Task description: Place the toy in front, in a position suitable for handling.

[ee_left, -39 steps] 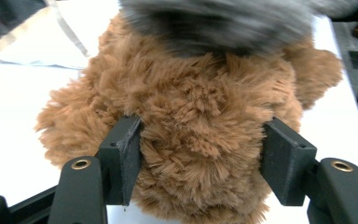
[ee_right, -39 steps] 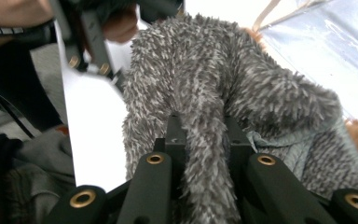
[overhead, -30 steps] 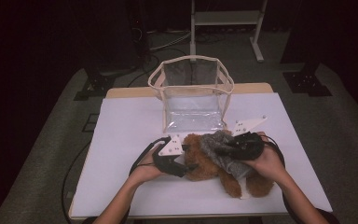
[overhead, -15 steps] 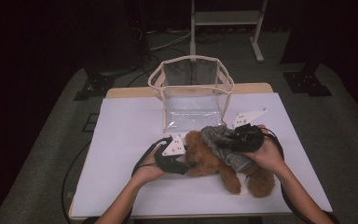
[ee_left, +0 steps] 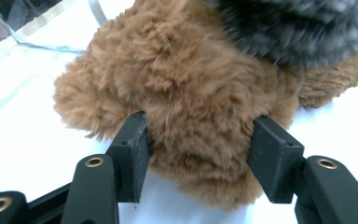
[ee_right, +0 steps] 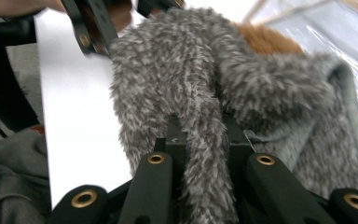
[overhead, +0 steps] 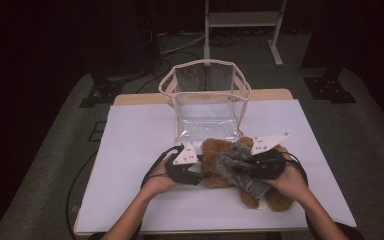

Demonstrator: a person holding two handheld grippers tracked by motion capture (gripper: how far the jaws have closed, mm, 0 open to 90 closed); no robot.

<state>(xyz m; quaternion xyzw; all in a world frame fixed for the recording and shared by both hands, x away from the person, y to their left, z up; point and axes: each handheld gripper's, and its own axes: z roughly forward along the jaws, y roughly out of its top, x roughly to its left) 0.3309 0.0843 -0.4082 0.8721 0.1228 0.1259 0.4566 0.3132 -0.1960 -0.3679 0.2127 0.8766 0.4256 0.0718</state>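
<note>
Two grippers are closed on one bear (overhead: pixel 220 165) lying before the bag (overhead: pixel 207 100): brown fur is squeezed by the just-closing left gripper (ee_left: pixel 198 151), grey cloth (ee_right: pixel 205 116) by the right gripper (ee_right: pixel 204 135), the bear's face hidden.

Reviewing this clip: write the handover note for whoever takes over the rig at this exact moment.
Left gripper: jaws have just been closing on the brown plush teddy bear, pads pressing its fur.
Right gripper: shut on the grey fuzzy knitted garment that lies over the bear.
Both rest on the white table, in front of the clear plastic bag with cream trim, which stands open with nothing inside.
Done: both grips set.
Left, probably: sort out garment and bear, perhaps bag them.
</note>
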